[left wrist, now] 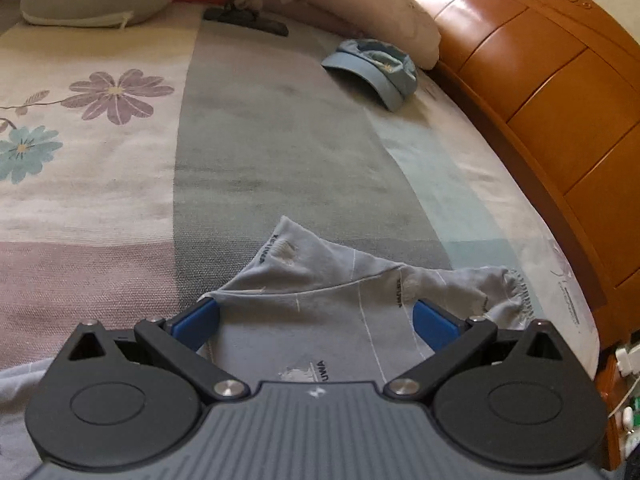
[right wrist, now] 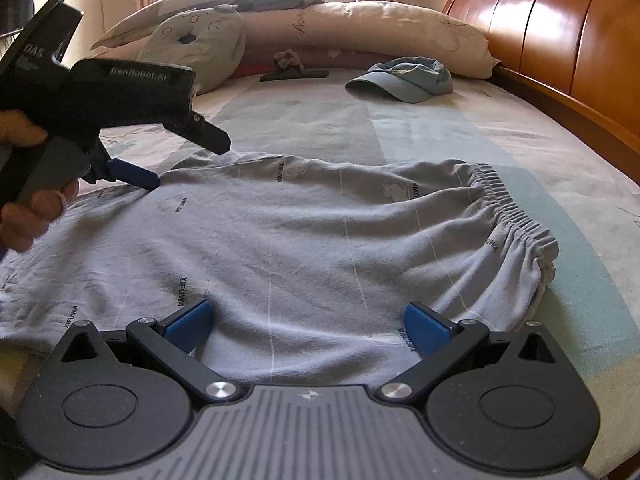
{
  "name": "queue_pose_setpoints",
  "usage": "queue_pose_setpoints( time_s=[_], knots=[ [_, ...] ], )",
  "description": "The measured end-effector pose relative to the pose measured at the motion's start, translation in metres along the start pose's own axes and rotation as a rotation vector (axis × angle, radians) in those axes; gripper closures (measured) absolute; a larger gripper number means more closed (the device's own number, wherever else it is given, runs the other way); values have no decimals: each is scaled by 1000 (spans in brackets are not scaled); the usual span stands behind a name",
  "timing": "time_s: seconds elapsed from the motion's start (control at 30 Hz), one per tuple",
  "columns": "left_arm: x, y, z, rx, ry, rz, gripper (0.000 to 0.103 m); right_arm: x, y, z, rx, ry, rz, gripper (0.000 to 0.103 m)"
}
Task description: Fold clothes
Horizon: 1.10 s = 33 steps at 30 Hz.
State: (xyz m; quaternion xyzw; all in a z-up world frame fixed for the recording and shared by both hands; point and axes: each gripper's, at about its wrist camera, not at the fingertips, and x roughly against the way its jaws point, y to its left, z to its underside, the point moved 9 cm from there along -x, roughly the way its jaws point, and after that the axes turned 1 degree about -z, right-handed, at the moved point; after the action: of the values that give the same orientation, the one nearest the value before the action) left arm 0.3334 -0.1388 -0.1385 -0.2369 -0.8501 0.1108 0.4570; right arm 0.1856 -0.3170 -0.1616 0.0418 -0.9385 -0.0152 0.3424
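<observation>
We see the bed [right wrist: 460, 128] filling both views, its striped and flowered cover stretching ahead of each hand-held gripper, with the wooden headboard [right wrist: 560, 40] curving along the right side. A long pale bolster pillow [right wrist: 380, 36] lies across the far end, beyond both tools, with smaller grey pillows [right wrist: 200, 40] to its left. The grey shorts [right wrist: 320, 248], printed with small lettering and thin white lines, lie spread on the bed directly ahead of and under the right hand-held gripper [right wrist: 308, 328], the gathered elastic waistband [right wrist: 516, 216] to its front right. Its blue fingers [right wrist: 424, 328] stand wide apart above the near edge of the cloth, gripping nothing. From the left wrist camera we see the left hand-held gripper [left wrist: 316, 320] with fingers likewise spread wide, a bunched corner of the shorts [left wrist: 320, 280] lying between and ahead of them; we cannot tell whether the tips touch the fabric. In the right wrist view that same tool appears at the far left, held by a person's hand [right wrist: 28, 208], one blue finger at the far edge of the shorts. A light blue cap [right wrist: 404, 76] rests well beyond the shorts near the bolster, and a dark flat object [right wrist: 294, 75] lies left of the cap.
</observation>
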Motion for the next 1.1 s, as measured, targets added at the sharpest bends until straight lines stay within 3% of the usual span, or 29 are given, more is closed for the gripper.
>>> queue_pose_setpoints(
  time_s=[0.17,0.33,0.47,0.57,0.73,0.93,1.1],
  knots=[
    [40,-7,7,-83,-22,-42,1,-1,-1,0,12,-19,-16,0],
    [85,-4,37,-155,-43,-116,1,2,0,-1,27,-13,-17,0],
    [113,17,76,-133,-58,-236,1,11,5,-6,22,-8,15,0],
    [128,35,104,-95,-64,-320,1,17,24,-11,54,-32,-42,0],
    [134,62,145,51,-17,-322,1,7,54,2,156,31,-59,0],
    [144,64,143,17,-57,-309,1,20,50,12,133,27,-63,0],
    [145,64,128,-25,-94,-311,1,28,64,-5,156,-5,-89,0]
  ],
)
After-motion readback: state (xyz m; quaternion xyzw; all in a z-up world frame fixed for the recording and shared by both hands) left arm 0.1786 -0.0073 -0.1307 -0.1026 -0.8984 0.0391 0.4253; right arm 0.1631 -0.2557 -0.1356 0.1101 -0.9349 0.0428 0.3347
